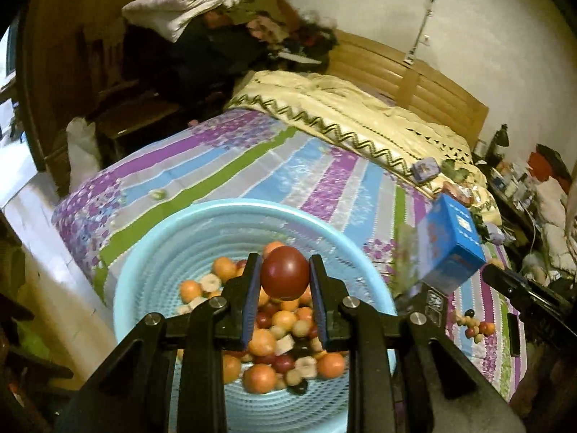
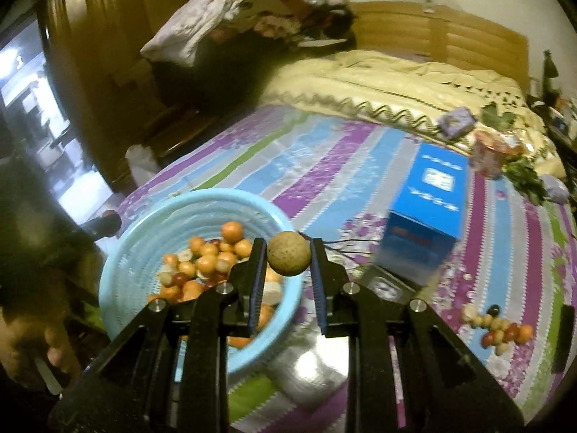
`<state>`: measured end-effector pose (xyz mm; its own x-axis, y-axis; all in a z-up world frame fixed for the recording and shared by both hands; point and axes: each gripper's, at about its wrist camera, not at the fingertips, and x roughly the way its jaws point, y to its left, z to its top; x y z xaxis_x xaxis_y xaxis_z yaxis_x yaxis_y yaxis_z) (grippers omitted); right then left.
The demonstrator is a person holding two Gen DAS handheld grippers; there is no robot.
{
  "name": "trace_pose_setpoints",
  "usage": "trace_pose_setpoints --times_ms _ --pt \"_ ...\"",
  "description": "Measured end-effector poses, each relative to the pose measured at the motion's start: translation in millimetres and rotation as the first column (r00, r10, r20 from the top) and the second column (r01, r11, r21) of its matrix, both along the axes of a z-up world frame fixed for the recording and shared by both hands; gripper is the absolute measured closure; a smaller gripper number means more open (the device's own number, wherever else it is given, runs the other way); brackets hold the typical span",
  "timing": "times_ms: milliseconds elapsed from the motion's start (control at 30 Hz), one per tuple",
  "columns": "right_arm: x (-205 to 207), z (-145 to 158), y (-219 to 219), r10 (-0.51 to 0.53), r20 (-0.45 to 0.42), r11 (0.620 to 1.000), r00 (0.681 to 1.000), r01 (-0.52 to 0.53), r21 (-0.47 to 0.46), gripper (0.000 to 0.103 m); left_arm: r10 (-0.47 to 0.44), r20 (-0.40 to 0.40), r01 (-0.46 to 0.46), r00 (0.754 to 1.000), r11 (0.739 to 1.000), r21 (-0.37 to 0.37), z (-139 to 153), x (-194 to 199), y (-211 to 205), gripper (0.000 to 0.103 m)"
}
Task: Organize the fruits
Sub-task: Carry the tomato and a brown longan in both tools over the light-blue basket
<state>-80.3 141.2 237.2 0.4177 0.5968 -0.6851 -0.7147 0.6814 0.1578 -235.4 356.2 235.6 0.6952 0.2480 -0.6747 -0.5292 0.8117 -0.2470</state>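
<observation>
My left gripper (image 1: 285,274) is shut on a dark red round fruit (image 1: 285,272) and hangs over the light blue basket (image 1: 155,252), which holds several orange, red and pale fruits. My right gripper (image 2: 289,258) is shut on a tan, rough-skinned round fruit (image 2: 289,258), just past the right rim of the same blue basket (image 2: 137,238). A small row of loose fruits (image 2: 497,326) lies on the striped bedsheet at the right; this row of loose fruits (image 1: 472,324) also shows in the left wrist view.
A blue carton (image 2: 425,209) stands on the striped bedsheet (image 2: 324,166) right of the basket. A folded cream quilt (image 2: 396,83) lies at the headboard end. A hand (image 2: 32,346) shows at lower left. Dark furniture and piled clothes (image 1: 202,18) stand left of the bed.
</observation>
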Motion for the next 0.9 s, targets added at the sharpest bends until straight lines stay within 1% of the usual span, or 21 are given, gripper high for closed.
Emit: trace_pose_setpoints --times_ms 200,367,500,633,900 --pt "-4 -12 37 0.05 -0.042 0.997 0.998 -0.052 -0.049 0.079 0.032 -0.029 -0.033 0.999 0.999 -0.028 -16 -8 24 0.077" --pt "-6 -25 57 0.074 -0.076 0.993 0.994 -0.081 -0.09 0.079 0.054 -0.058 -0.057 0.997 0.997 -0.053 -31 -11 41 0.077" --pt "-7 -36 66 0.075 -0.098 0.99 0.992 -0.086 -0.116 0.079 0.06 -0.08 -0.065 0.995 0.996 -0.061 -41 -11 47 0.077" --pt "-7 -46 73 0.074 -0.125 0.985 0.989 -0.092 -0.143 0.079 0.05 -0.114 -0.058 0.992 0.996 -0.062 -52 -6 50 0.077" --pt "-10 -63 83 0.09 -0.166 0.976 0.982 -0.12 -0.181 0.079 0.008 -0.169 -0.026 0.986 0.994 -0.108 -75 3 49 0.077"
